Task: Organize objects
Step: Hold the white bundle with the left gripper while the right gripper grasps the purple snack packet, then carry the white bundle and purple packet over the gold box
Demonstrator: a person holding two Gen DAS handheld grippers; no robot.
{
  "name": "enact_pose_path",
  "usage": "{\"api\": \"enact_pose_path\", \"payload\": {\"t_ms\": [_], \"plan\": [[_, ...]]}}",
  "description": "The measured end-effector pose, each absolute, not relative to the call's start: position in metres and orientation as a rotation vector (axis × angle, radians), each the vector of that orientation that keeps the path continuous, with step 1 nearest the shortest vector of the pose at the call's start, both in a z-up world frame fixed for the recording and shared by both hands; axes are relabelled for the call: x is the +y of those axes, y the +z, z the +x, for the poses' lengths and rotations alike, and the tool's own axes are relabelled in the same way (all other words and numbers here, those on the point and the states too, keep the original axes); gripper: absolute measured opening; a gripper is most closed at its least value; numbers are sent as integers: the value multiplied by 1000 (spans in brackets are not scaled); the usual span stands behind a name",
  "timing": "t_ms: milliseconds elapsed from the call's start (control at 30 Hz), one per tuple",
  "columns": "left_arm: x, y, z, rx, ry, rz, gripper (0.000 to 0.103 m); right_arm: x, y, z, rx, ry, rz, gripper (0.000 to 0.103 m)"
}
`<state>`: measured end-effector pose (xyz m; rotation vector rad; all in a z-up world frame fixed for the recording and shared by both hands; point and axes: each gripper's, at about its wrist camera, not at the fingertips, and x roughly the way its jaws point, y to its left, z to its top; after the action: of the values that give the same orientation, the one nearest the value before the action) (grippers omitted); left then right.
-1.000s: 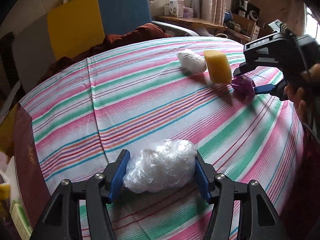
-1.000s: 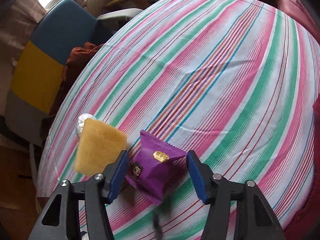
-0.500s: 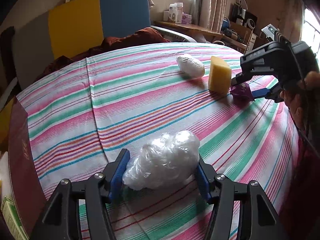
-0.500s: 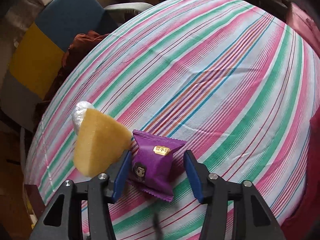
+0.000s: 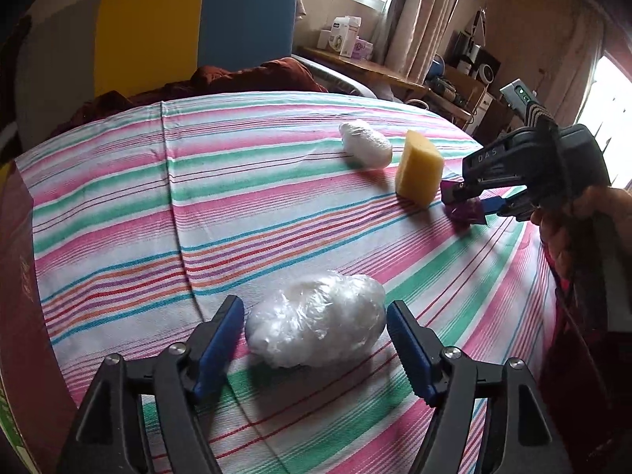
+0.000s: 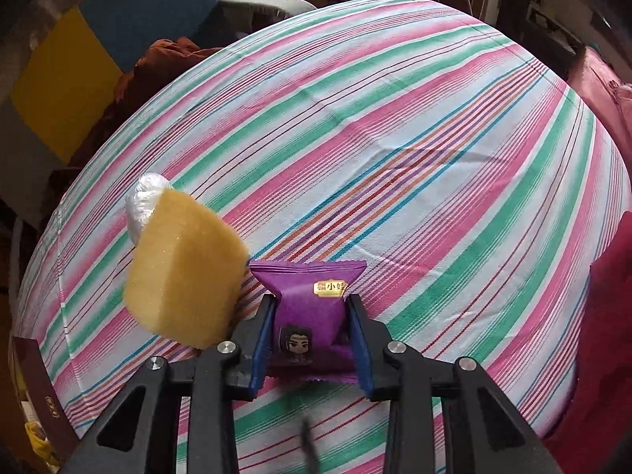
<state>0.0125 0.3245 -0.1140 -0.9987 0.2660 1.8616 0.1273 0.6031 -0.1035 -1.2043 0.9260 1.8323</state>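
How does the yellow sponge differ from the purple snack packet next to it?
The sponge is a plain yellow block, while the packet is shiny purple with a cartoon figure and a gold label. The sponge stands free on end; the packet is pinched between the closing right tongs. The sponge looks bigger. Both sit on the striped cloth, side by side.

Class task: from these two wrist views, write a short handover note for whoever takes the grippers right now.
Left gripper: opening, fingers clear of the large clear plastic-wrapped bundle lying between them on the striped cloth.
Right gripper: closing on the purple snack packet; pads pressing its sides.
Yellow sponge block stands beside it, small white wrapped bundle behind.
Done: bundle set down.
Left: place the packet.
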Motion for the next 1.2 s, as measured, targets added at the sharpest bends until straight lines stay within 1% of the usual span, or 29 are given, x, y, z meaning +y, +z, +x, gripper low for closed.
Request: {"api": "enact_pose_path", "payload": {"t_ms": [267, 367, 467, 567, 733, 833, 967, 1000, 1067, 1167, 1200], "plan": [[325, -113, 15, 283, 1873, -995, 74, 604, -103, 134, 929, 1835, -1203, 35], [326, -113, 15, 284, 1879, -994, 71, 604, -103, 137, 929, 1836, -1202, 35], [326, -114, 15, 295, 1909, -994, 64, 604, -102, 139, 922, 1840, -1202, 35], [325, -114, 16, 306, 1917, -990, 62, 604, -100, 143, 923, 1848, -1189, 34], [327, -114, 19, 350, 1927, -976, 62, 607, -88, 158, 933, 1860, -1088, 34], [332, -111, 25, 431, 1938, -964, 61, 607, -74, 163, 938, 1900, -989, 34], [327, -91, 35, 414, 1932, -921, 60, 605, -64, 176, 965, 1949, -891, 34], [324, -83, 38, 408, 1932, -899, 60, 610, -60, 160, 965, 1966, -874, 34], [315, -67, 41, 375, 1935, -875, 60, 608, -50, 167, 953, 2009, -840, 34], [294, -45, 38, 326, 1968, -854, 61, 604, -42, 154, 923, 2078, -794, 34], [285, -40, 37, 309, 1984, -852, 61, 603, -41, 137, 917, 2098, -787, 34]]}}
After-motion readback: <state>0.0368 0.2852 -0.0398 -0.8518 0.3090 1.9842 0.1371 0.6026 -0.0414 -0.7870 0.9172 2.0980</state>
